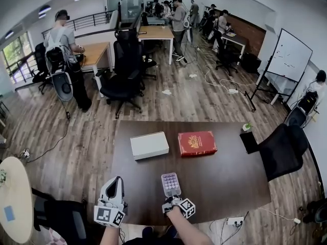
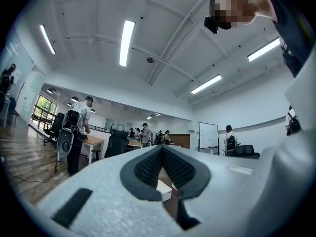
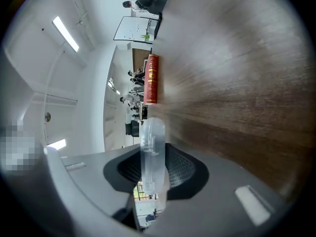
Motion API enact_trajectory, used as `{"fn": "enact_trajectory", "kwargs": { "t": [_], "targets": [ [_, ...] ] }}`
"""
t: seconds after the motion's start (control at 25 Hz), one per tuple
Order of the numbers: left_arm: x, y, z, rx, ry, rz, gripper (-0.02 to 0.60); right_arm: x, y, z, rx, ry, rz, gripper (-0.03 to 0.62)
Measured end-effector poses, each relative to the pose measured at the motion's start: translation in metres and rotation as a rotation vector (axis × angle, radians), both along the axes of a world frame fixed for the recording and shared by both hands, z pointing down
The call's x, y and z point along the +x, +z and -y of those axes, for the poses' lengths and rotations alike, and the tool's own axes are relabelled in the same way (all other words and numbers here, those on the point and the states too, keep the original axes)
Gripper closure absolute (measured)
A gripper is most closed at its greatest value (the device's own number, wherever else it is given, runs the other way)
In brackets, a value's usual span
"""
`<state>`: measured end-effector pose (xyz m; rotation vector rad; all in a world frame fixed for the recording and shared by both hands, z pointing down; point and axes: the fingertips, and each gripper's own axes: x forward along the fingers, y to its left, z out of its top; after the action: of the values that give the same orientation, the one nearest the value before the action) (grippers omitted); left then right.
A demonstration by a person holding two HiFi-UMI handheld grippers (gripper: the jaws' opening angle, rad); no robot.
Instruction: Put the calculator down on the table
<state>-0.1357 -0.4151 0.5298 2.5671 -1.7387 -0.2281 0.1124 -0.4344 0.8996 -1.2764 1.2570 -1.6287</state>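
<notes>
Two hand-held tongs sit lowest in the head view, at the near edge of a dark wooden counter (image 1: pixel 219 172) in an open-plan office with plank flooring. That counter is the largest thing in the scene. A black office chair (image 1: pixel 283 149) is drawn up at its right end, and other people stand among desks well behind it. Toward the far side of the counter lie a flat white box (image 1: pixel 149 145) and, just beside it on the right, a red book (image 1: pixel 197 143) with a gold emblem on its cover; the two lie close but apart. The left tongs (image 1: pixel 118 180) hang over the near left edge with their tips drawn together and nothing between them. The right tongs (image 1: pixel 171 194) are clamped on the calculator (image 1: pixel 170 184), a small pale unit with rows of light keys facing up, the pads pressing its two long sides. It is held low over the bare wood near the front edge, well short of the box and the book, and no view shows whether it touches the surface
</notes>
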Motion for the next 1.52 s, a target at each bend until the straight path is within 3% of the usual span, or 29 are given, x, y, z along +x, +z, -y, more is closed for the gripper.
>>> {"fn": "enact_trajectory", "kwargs": {
  "t": [0.68, 1.12, 1.16, 1.32, 1.52],
  "targets": [
    [-0.002, 0.014, -0.002, -0.034, -0.016, -0.003, 0.586, 0.005, 0.028, -0.006, -0.078, 0.084, -0.048, 0.479],
    [0.001, 0.014, -0.012, -0.044, -0.005, -0.034, 0.586, 0.000, 0.033, -0.005, -0.084, 0.112, 0.053, 0.467],
    [0.003, 0.015, -0.013, -0.046, -0.002, -0.032, 0.586, -0.001, 0.032, -0.003, -0.084, 0.116, 0.072, 0.448],
    [0.006, 0.016, -0.018, -0.047, 0.010, -0.054, 0.586, -0.009, 0.020, 0.001, -0.143, 0.117, 0.172, 0.243],
    [0.007, 0.013, -0.018, -0.049, 0.020, -0.102, 0.586, -0.016, 0.011, -0.003, -0.272, 0.085, 0.213, 0.109]
  ]
}}
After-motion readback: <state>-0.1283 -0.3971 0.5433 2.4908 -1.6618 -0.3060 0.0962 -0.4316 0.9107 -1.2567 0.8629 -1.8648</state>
